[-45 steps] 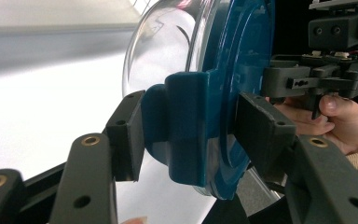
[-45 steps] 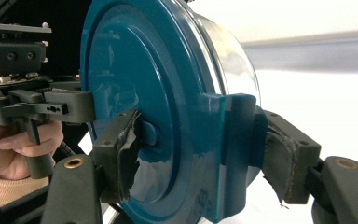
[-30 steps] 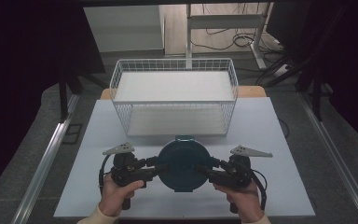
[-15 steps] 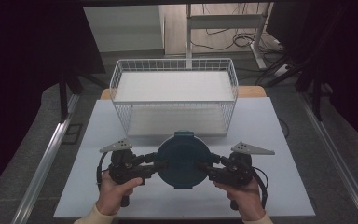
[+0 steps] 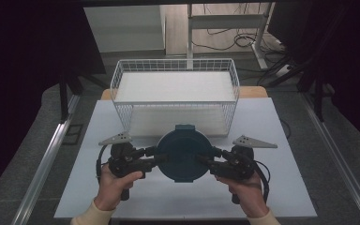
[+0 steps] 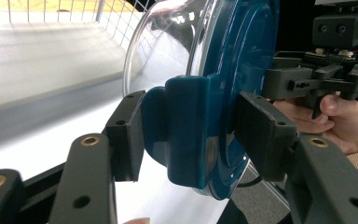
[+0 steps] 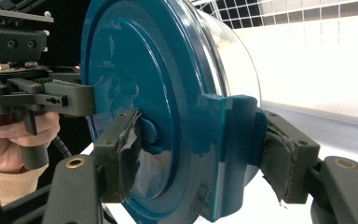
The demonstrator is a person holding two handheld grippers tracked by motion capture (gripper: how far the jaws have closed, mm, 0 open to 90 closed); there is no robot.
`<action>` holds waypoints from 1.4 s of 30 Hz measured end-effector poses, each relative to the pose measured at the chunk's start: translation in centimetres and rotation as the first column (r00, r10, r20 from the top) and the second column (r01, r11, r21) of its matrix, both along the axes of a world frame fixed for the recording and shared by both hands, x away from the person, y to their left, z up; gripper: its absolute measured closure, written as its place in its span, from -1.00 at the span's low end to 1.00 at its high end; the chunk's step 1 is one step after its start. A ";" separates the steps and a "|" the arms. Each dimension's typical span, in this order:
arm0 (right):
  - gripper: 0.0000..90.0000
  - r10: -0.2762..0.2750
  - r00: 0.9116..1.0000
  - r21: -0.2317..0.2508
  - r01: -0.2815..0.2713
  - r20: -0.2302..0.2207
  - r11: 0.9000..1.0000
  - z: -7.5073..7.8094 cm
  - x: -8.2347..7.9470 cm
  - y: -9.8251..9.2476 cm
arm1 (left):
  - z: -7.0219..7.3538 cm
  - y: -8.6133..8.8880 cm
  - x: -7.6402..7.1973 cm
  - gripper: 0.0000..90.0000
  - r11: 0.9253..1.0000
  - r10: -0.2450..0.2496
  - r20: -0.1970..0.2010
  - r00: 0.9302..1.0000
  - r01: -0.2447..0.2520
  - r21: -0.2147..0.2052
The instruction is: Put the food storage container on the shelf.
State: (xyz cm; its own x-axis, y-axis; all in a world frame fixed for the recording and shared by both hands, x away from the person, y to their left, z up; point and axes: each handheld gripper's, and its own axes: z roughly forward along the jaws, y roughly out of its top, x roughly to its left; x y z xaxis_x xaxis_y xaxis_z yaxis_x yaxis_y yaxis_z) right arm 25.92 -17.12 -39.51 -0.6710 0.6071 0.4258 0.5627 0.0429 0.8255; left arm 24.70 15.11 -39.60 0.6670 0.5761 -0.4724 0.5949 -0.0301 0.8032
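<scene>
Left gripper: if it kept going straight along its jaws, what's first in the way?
The teal lidded container, already clamped between its jaws. Past it, roughly in line, the right gripper holds the opposite side.

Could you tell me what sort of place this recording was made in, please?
Probably a lab or workshop data-collection station, not a home: a white table framed by metal rails, dark curtains at the sides, loose cables on the floor behind, and a white wire basket set out as a prop.

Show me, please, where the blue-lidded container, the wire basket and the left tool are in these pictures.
blue-lidded container (image 5: 182, 152): high view, centre of its round blue lid.
wire basket (image 5: 176, 103): high view, near top rim of its front wall.
left tool (image 5: 153, 156): high view, between its jaw tips at the lid's left edge.
</scene>
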 end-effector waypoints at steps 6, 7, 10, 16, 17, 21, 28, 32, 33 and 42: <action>-0.22 -0.001 1.000 0.002 0.001 0.016 1.000 1.2 1.0 0.2 | 1.2 0.3 1.0 0.00 1.000 0.004 0.009 1.000 -0.004 -0.013; -0.22 0.000 1.000 0.000 0.000 0.022 1.000 1.5 1.1 0.3 | 1.4 0.4 1.2 0.00 1.000 0.004 0.015 1.000 -0.004 -0.015; -0.22 0.003 1.000 -0.001 -0.003 0.030 1.000 2.3 1.8 0.5 | 1.9 0.5 1.6 0.00 1.000 0.008 0.019 1.000 -0.008 -0.019; -0.22 0.004 0.999 -0.006 -0.004 0.039 1.000 3.7 2.8 0.8 | 3.2 0.8 2.7 0.00 0.999 0.013 0.022 1.000 -0.012 -0.031; -0.22 0.005 0.999 -0.006 -0.005 0.038 1.000 3.9 2.9 0.8 | 3.5 0.9 2.9 0.00 0.999 0.013 0.024 1.000 -0.012 -0.032; -0.22 0.009 0.999 -0.008 -0.008 0.046 1.000 5.0 3.8 0.9 | 4.5 1.0 3.7 0.00 0.999 0.012 0.031 0.999 -0.011 -0.031; -0.22 0.012 0.998 -0.017 -0.011 0.058 1.000 6.3 5.0 1.1 | 5.5 1.2 4.8 0.00 0.999 0.013 0.036 0.999 -0.012 -0.036; -0.22 0.017 0.998 -0.018 -0.016 0.061 1.000 7.0 5.7 1.3 | 6.2 1.4 5.3 0.00 0.999 0.017 0.042 0.999 -0.016 -0.034; -0.21 0.017 0.998 -0.017 -0.016 0.062 1.000 7.1 5.8 1.4 | 6.4 1.4 5.5 0.00 0.999 0.018 0.043 0.999 -0.017 -0.033; -0.21 0.027 0.997 -0.027 -0.025 0.073 0.999 8.8 7.4 2.0 | 7.7 2.1 6.9 0.00 0.999 0.022 0.044 0.999 -0.020 -0.046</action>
